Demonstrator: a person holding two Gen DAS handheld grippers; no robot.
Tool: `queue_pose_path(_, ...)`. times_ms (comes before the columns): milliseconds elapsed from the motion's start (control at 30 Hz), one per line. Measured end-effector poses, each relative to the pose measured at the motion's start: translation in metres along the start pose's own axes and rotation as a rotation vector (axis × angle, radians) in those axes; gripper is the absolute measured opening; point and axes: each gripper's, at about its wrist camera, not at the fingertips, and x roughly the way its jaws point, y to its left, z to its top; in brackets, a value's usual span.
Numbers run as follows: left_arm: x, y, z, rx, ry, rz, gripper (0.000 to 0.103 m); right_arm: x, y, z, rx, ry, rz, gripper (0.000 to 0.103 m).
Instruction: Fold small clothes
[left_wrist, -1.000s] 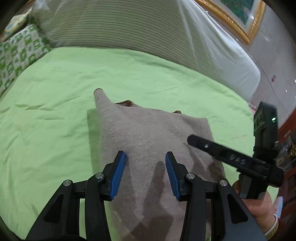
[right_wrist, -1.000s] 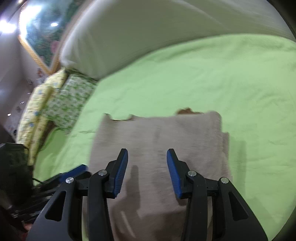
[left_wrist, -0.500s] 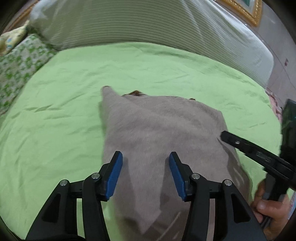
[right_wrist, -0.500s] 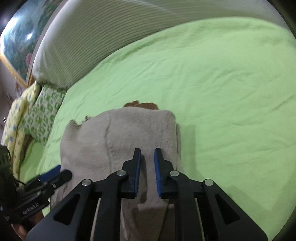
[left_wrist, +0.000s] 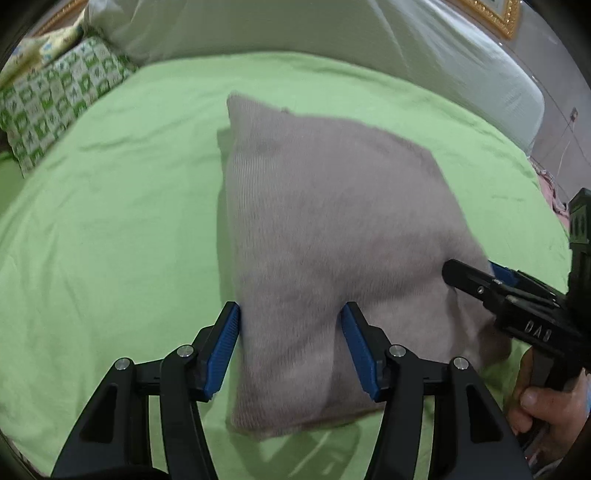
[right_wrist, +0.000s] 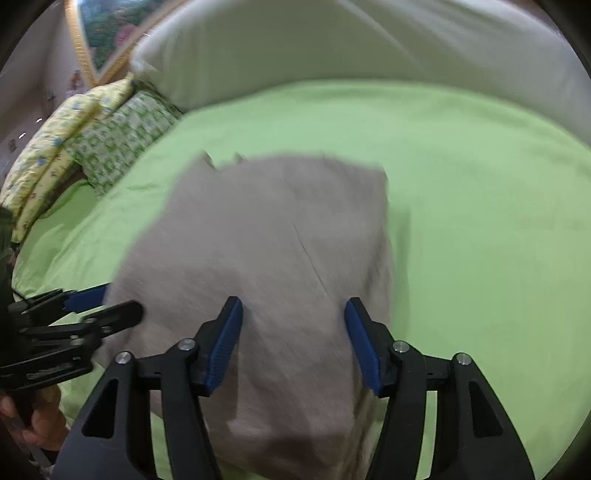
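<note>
A grey-brown knitted garment (left_wrist: 332, 229) lies folded on the green bed sheet (left_wrist: 110, 229). My left gripper (left_wrist: 293, 345) hangs over its near left edge; its jaws are opening and the blue pads straddle the fabric without pressing it. In the right wrist view the same garment (right_wrist: 266, 236) fills the middle. My right gripper (right_wrist: 293, 341) is above its near right part, jaws opening wide, with cloth below them but not gripped. Each gripper shows in the other's view: the right gripper (left_wrist: 498, 291) at the garment's right edge, the left gripper (right_wrist: 81, 310) at its left edge.
A long white striped bolster (left_wrist: 332, 33) runs along the back of the bed. A green patterned pillow (left_wrist: 55, 103) and a yellow floral pillow (right_wrist: 48, 144) lie at the far left. A gold picture frame (left_wrist: 491, 14) hangs behind. A person's hand (left_wrist: 546, 406) holds the right gripper.
The right gripper's jaws closed almost fully half a second ago and now stand wide. The left jaws widened. Both grippers moved in over the garment; the brown edge at its far side no longer shows.
</note>
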Motion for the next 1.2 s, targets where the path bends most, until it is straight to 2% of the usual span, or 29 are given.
queue_pose_path(67,0.005,0.003,-0.006,-0.016,0.014,-0.01,0.061,0.005,-0.011,-0.009,0.035,0.019,0.011,0.068)
queue_pose_path(233,0.005,0.01,-0.015,-0.04,0.014,-0.033,0.065,0.0,-0.002,-0.018,-0.035,0.018,-0.047,0.068)
queue_pose_path(433,-0.005,0.007,-0.022,0.009,-0.01,0.015,0.065,-0.014,-0.007,-0.022,-0.014,0.003,-0.034,0.068)
queue_pose_path(567,-0.009,0.008,-0.028,0.01,-0.003,0.009,0.065,-0.026,-0.009,-0.031,-0.008,0.014,-0.025,0.068)
queue_pose_path(700,-0.014,0.01,-0.036,0.0,0.003,0.006,0.068,-0.026,0.0,-0.047,-0.089,0.052,-0.113,0.068)
queue_pose_path(767,-0.019,0.009,-0.037,0.005,-0.009,0.014,0.068,-0.033,0.003,-0.049,-0.099,0.042,-0.119,0.068)
queue_pose_path(1067,-0.047,-0.001,-0.051,0.032,-0.075,0.068,0.07,-0.073,0.011,-0.042,-0.095,-0.084,-0.03,0.07)
queue_pose_path(1200,-0.06,-0.001,-0.053,0.038,-0.125,0.095,0.079,-0.084,0.012,-0.042,-0.073,-0.124,-0.001,0.074)
